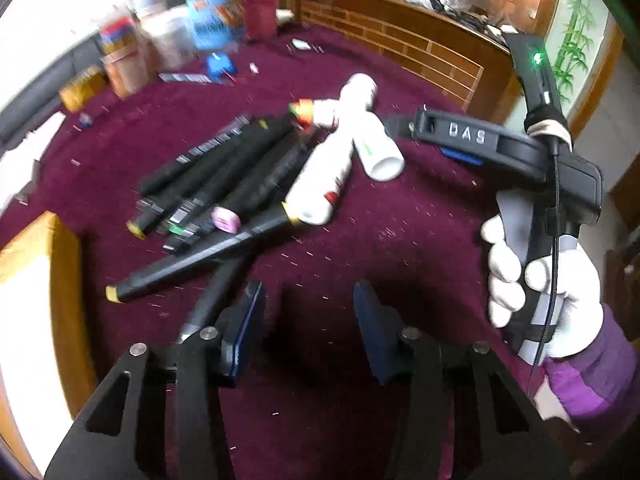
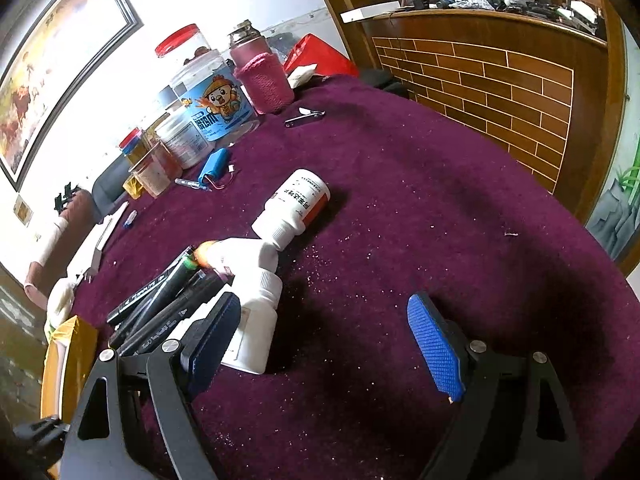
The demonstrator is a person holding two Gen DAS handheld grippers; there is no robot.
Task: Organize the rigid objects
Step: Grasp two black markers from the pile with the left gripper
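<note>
Jars: a cluster at the far edge of the maroon cloth (image 2: 420, 208) — a clear tub with a red lid (image 2: 188, 46) and a blue cartoon label (image 2: 218, 106), contents hard to make out; a pink-sleeved flask (image 2: 262, 76) beside it
Bottles: three white pill bottles (image 2: 294, 208) lying on their sides, touching, mid-table
Markers: a heap of black markers (image 1: 224, 168) just beside the bottles
Left gripper (image 1: 308, 316): partly apart, nothing between its pads, above bare cloth near the markers
Right gripper (image 2: 336, 328): wide, empty — its left pad just beside the nearest bottle
Hidden: yellow box (image 1: 36, 264) cut off at the frame edge; left view blurred
</note>
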